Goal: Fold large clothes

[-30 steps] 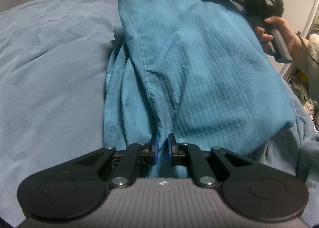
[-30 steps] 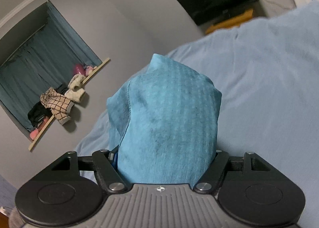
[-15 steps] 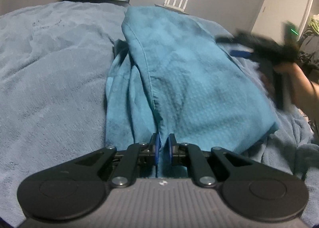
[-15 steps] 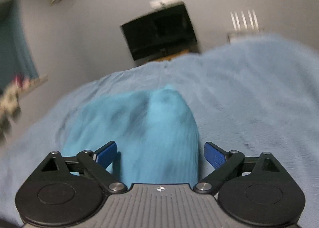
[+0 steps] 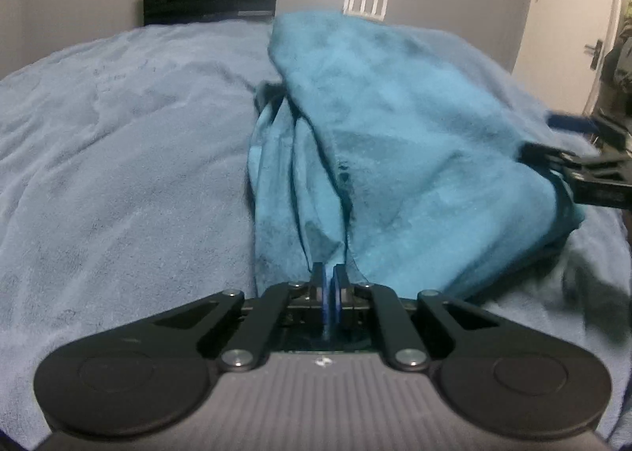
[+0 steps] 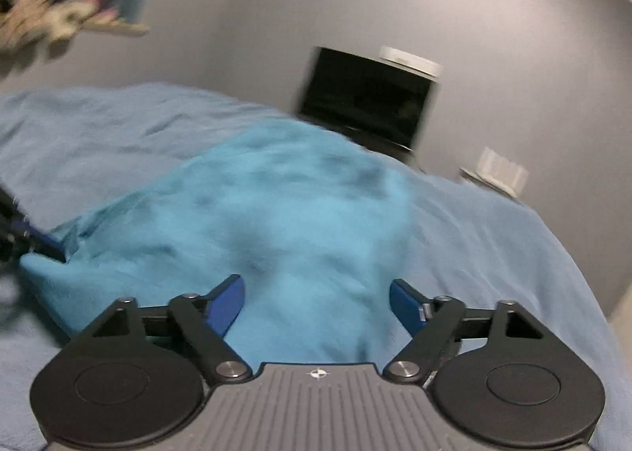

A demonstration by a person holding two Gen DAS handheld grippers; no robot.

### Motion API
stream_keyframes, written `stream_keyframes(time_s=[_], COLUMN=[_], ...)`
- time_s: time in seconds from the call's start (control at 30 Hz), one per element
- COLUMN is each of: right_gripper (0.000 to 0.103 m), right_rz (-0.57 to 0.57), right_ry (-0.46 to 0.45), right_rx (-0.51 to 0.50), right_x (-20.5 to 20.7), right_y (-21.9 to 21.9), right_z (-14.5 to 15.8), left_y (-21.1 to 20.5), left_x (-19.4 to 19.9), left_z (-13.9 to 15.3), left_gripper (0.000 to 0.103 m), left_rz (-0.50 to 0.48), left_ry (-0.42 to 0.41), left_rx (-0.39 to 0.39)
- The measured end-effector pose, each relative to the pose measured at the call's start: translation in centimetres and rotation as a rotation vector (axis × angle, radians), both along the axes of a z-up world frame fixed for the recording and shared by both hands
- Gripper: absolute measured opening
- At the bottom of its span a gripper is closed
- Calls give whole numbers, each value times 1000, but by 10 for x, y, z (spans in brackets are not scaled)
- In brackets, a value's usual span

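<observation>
Teal, soft woven garment (image 5: 395,143): heaped in folds on pale blue fleece bedcover (image 5: 118,158). Limp and light by appearance; likely to sag and slip unless pinched at a hem or corner. Left gripper (image 5: 328,285): clamped on near hem. Right gripper (image 6: 316,299): spread wide, empty, at garment's edge.

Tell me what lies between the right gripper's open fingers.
The teal garment on the bed; the right gripper straddles it, jaws spread. The right wrist view shows this.
</observation>
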State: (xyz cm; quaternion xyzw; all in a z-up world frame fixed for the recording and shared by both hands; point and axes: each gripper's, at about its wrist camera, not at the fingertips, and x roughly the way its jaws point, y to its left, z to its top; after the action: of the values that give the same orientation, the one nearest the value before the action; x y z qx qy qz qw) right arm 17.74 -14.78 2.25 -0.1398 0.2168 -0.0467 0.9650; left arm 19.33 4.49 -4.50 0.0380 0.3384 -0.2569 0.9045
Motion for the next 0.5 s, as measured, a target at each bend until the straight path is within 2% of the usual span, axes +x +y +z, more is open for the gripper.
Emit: stream_keyframes(time_s=[0.07, 0.13, 0.2, 0.27, 0.33, 0.4, 0.47, 0.5], right_gripper=[82, 82, 82, 80, 70, 67, 63, 56], right_rz=[-34, -41, -45, -56, -70, -69, -69, -70], right_ry=[4, 25, 63, 91, 121, 135, 122, 127], right_rx=[2, 1, 30, 27, 16, -9, -13, -18], right_x=[-18, -34, -54, -72, -77, -75, -71, -65], right_y=[-1, 0, -1, 5, 5, 7, 8, 9], right_z=[10, 16, 15, -1, -15, -29, -40, -44], left_y=[2, 1, -1, -5, -15, -26, -37, -41], left_x=[-9, -18, -29, -42, -52, -61, -65, -64], left_z=[10, 20, 30, 38, 40, 35, 24, 21], left_gripper=[5, 13, 49, 61, 61, 61, 61, 61], left_rz=[-14, -17, -1, -3, -21, -24, -36, -38], left_ry=[-46, -92, -143, -204, -241, -266, -255, -253], left_rx=[-19, -41, -74, -115, -99, -54, 3, 21])
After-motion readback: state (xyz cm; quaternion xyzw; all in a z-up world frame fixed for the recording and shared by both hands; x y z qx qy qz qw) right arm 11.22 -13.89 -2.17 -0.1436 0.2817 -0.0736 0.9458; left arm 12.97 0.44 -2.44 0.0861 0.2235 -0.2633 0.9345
